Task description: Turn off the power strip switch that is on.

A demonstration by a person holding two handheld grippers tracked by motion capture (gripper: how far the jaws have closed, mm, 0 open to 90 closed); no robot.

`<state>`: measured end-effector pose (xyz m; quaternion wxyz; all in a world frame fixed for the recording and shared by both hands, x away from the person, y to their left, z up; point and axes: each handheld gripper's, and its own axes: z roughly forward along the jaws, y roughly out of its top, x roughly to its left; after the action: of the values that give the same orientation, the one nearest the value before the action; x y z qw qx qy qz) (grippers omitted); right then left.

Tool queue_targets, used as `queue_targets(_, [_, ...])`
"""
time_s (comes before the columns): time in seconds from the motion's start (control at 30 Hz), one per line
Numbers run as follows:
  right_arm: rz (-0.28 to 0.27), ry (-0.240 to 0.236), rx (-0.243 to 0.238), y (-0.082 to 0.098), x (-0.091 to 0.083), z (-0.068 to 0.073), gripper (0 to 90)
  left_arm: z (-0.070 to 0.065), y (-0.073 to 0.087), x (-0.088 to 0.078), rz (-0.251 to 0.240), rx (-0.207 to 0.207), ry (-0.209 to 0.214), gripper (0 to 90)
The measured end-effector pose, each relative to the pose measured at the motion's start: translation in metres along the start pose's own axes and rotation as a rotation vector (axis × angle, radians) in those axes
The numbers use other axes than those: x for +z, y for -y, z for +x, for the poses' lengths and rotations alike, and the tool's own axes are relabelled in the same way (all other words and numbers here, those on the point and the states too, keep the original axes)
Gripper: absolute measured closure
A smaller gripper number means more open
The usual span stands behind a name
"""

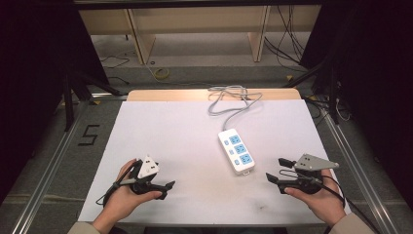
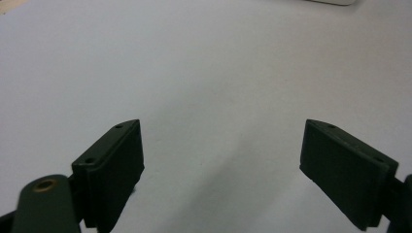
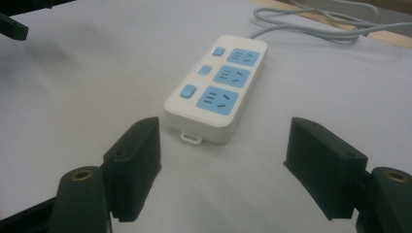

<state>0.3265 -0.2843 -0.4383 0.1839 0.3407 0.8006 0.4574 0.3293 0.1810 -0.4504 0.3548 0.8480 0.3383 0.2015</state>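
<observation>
A white power strip [image 1: 237, 151] with three blue sockets and blue switches lies flat on the white table cover, right of centre. Its grey cable [image 1: 229, 100] coils off toward the far edge. My right gripper [image 1: 275, 169] rests near the front right, just right of the strip's near end, open and holding nothing. In the right gripper view the strip [image 3: 216, 85] lies a short way beyond the open right gripper [image 3: 223, 124], its hanging tab toward me. My left gripper [image 1: 167, 189] sits at the front left, pointing right. Its jaws stand wide, the left gripper [image 2: 222, 127] open over bare cover.
The white cover [image 1: 170, 126] spans most of the table, with a wooden strip [image 1: 146, 94] showing at the far edge. Metal rails [image 1: 53, 161] run along both sides. Shelving legs and loose cables lie on the floor behind. The other gripper's jaw tip [image 3: 12, 24] shows at top left.
</observation>
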Motion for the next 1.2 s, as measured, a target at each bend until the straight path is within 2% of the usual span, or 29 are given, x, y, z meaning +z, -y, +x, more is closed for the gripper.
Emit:
queue_targets(0.17, [0.004,0.011,-0.009,-0.002,-0.001,0.001,33.0,0.0,0.001,0.0,0.002,-0.003,-0.007,15.7])
queue_targets(0.27, [0.025,0.018,-0.006,-0.008,-0.002,0.001,47.0,-0.001,0.0,-0.001,0.0,-0.003,-0.014,15.9])
queue_targets(0.3, [0.025,0.018,-0.006,-0.008,-0.002,0.001,47.0,-0.001,0.0,-0.001,0.0,-0.003,-0.014,15.9])
queue_targets(0.33, [0.036,0.026,-0.022,-0.012,-0.002,0.0,55.2,-0.001,0.0,-0.001,-0.001,-0.001,-0.014,16.0])
queue_targets(0.4, [0.043,0.029,-0.033,-0.016,0.0,0.0,65.3,0.0,0.0,0.0,-0.002,-0.007,-0.014,16.1])
queue_targets(0.43, [0.043,0.029,-0.033,-0.016,0.0,0.0,65.3,0.0,0.0,0.0,-0.002,-0.007,-0.014,16.1])
queue_targets(0.47, [0.045,0.037,-0.043,-0.021,0.003,-0.001,75.5,0.0,0.0,0.001,-0.003,-0.012,-0.016,16.5])
queue_targets(0.5, [0.045,0.037,-0.043,-0.021,0.003,-0.001,75.5,0.0,-0.001,0.001,-0.002,-0.012,-0.016,16.5])
queue_targets(0.53, [0.054,0.034,-0.045,-0.026,0.007,-0.002,83.9,0.0,-0.001,0.001,-0.002,-0.012,-0.016,16.6])
queue_targets(0.6, [0.069,0.041,-0.049,-0.03,0.01,-0.003,90.0,0.0,-0.001,0.001,-0.003,-0.013,-0.014,16.6])
queue_targets(1.2, [0.183,0.029,-0.019,-0.065,0.044,-0.003,90.0,-0.002,-0.002,0.003,-0.008,-0.012,-0.012,17.1])
